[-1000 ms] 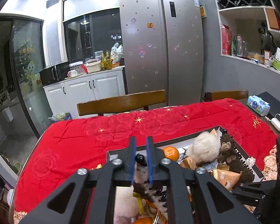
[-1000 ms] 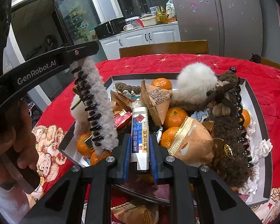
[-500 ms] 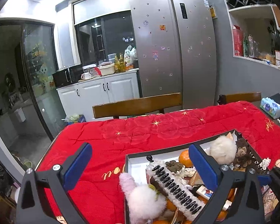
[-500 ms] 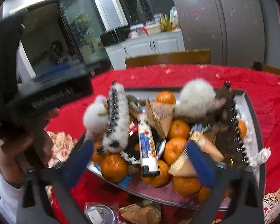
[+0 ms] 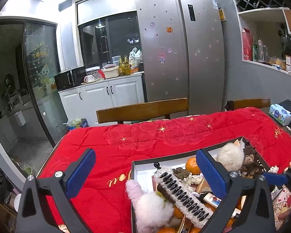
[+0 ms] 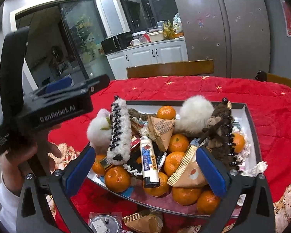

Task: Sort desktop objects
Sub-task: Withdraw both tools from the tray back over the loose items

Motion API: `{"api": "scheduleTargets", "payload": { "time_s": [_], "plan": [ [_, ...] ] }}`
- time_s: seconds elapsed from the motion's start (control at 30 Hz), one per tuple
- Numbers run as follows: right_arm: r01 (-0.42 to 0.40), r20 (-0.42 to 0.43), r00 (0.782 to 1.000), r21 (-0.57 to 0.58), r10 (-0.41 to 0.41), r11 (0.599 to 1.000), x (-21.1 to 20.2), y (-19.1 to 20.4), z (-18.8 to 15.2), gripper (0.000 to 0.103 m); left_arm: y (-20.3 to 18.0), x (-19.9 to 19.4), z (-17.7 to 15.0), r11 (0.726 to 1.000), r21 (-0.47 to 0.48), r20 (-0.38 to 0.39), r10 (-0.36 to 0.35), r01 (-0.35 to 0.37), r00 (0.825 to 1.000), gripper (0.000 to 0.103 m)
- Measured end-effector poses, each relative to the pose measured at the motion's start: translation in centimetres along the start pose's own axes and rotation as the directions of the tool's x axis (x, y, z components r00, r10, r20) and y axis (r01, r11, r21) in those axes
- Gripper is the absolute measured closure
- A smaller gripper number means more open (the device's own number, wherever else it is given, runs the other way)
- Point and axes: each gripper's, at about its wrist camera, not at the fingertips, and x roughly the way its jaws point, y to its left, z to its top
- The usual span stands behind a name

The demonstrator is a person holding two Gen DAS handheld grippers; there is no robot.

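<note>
Right wrist view: I see my right gripper [image 6: 145, 169] spread wide and pinching nothing, hanging above a tray [image 6: 250, 116] heaped with oranges [image 6: 117, 178], a lighter [image 6: 149, 161], a fluffy hair clip [image 6: 119, 132] and a white pompom [image 6: 196, 114] on the red tablecloth [image 6: 271, 104]. My left gripper [image 5: 145, 172] is spread just as wide and empty over the tray's near left corner.

Tray [image 6: 250, 116] is packed solid: oranges, furry hair claws, snack packets and a lighter [image 6: 149, 161] heaped on each other, so there's no clean gap to reach in (top layer only). Plenty of bare red tablecloth [image 5: 145, 141] behind and left, up to the chair backs [image 5: 143, 109].
</note>
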Motion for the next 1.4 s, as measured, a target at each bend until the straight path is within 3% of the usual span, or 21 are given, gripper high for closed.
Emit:
{"api": "scheduleTargets", "payload": {
  "time_s": [0.27,0.57,0.7,0.8,0.97,1.17,1.4],
  "plan": [
    [-0.005,0.093,0.996,0.012,0.004,1.000,-4.5,0.5,2.1,0.000,0.4,-4.8,1.0,0.999,-0.033,0.046,-0.013,0.014,0.999,0.000],
    [0.001,0.217,0.976,0.023,-0.006,1.000,-12.6,1.3,2.6,0.000,0.1,-15.3,0.7,0.999,-0.040,0.112,-0.014,0.019,0.994,0.000],
    [0.014,0.253,0.967,0.013,-0.017,1.000,-16.5,1.9,0.9,0.000,-1.0,-19.9,-2.2,0.999,-0.031,0.118,-0.020,0.024,0.993,0.000],
    [0.073,0.268,0.961,-0.018,-0.065,0.997,-19.2,2.8,-1.1,0.000,-1.8,-23.1,-4.9,0.999,-0.031,0.131,-0.039,0.043,0.991,0.000],
    [0.145,0.296,0.945,0.008,-0.141,0.989,-22.6,3.9,-6.4,0.000,-3.0,-26.5,-9.0,0.996,-0.039,0.070,-0.071,0.074,0.995,0.000],
    [0.190,0.275,0.940,0.074,-0.203,0.979,-23.9,4.9,-10.3,0.000,-2.9,-27.8,-11.8,0.991,-0.051,0.033,-0.119,0.121,0.992,0.000],
    [0.198,0.296,0.931,0.077,-0.212,0.977,-24.5,7.6,-10.4,0.000,-0.8,-28.1,-12.3,0.987,-0.069,0.002,-0.146,0.146,0.989,0.000]
  ]
}}
